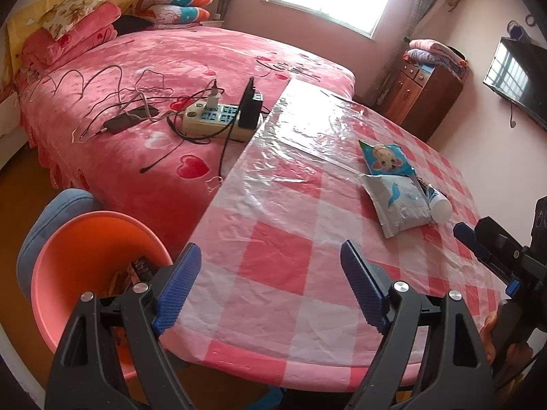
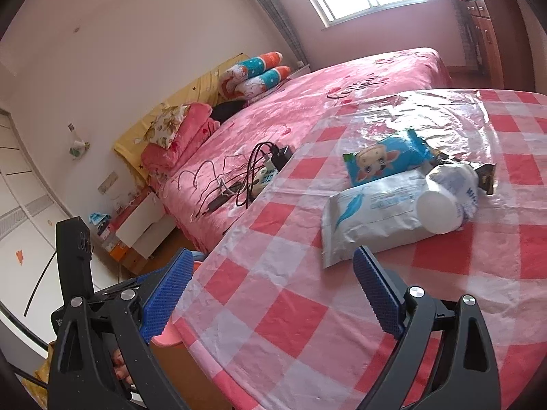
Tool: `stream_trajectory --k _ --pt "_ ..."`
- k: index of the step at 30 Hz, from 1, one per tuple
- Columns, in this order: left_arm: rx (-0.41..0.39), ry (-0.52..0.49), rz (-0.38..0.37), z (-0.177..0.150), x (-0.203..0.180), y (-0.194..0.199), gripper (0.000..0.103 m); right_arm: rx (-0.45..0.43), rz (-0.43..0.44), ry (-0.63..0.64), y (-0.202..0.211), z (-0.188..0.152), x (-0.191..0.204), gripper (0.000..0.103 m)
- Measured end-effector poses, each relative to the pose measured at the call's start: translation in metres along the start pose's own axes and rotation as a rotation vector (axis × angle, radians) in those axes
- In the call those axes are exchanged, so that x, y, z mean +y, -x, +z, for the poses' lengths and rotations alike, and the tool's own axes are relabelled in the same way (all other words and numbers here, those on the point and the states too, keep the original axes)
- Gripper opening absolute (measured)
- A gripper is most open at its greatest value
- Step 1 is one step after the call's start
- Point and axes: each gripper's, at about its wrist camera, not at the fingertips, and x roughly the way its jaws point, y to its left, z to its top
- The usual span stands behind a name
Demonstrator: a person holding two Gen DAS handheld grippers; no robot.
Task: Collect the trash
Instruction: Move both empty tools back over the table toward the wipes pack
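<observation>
Hovering over table, both claws empty, trash pile ahead

Lying flat on the pink-and-white checked plastic tablecloth (image 2: 301,311), the silver-white foil wipes packet (image 2: 372,215) has its long axis running from near-left to far-right in the right wrist view, one short end toward the right gripper (image 2: 270,294). Blue cartoon snack wrapper (image 2: 383,160) sits just behind it, touching, roughly parallel. White plastic bottle (image 2: 448,198) lies on its side against the packet's right end, round white cap facing the camera. A dark wrapper (image 2: 487,177) pokes out behind the bottle.

Right gripper is held low over the near table edge, blue pads wide apart, holding nothing; packet's near end is just beyond its right fingertip.

Left gripper (image 1: 270,287) also hovers over the near table edge, fingers spread, empty; the pile, packet (image 1: 398,201) first, is well ahead and to its right. Round orange plastic bin (image 1: 92,273) stands on the floor beside the table, just left of the left finger, something dark inside.
</observation>
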Motion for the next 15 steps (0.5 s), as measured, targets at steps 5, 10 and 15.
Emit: stream_trajectory --k 5,10,15 --pt "0.007 -0.028 0.003 0.000 -0.014 -0.002 0.084 -0.016 -0.002 -0.019 0.009 0.002 -0.012 0.093" --pt "0.017 -0.051 -0.001 0.001 -0.029 -0.007 0.084 -0.038 -0.016 -0.038 0.018 0.005 -0.024 0.093" --pt "0.027 -0.083 -0.013 0.003 -0.045 -0.012 0.084 -0.063 -0.029 -0.084 0.027 0.009 -0.044 0.093"
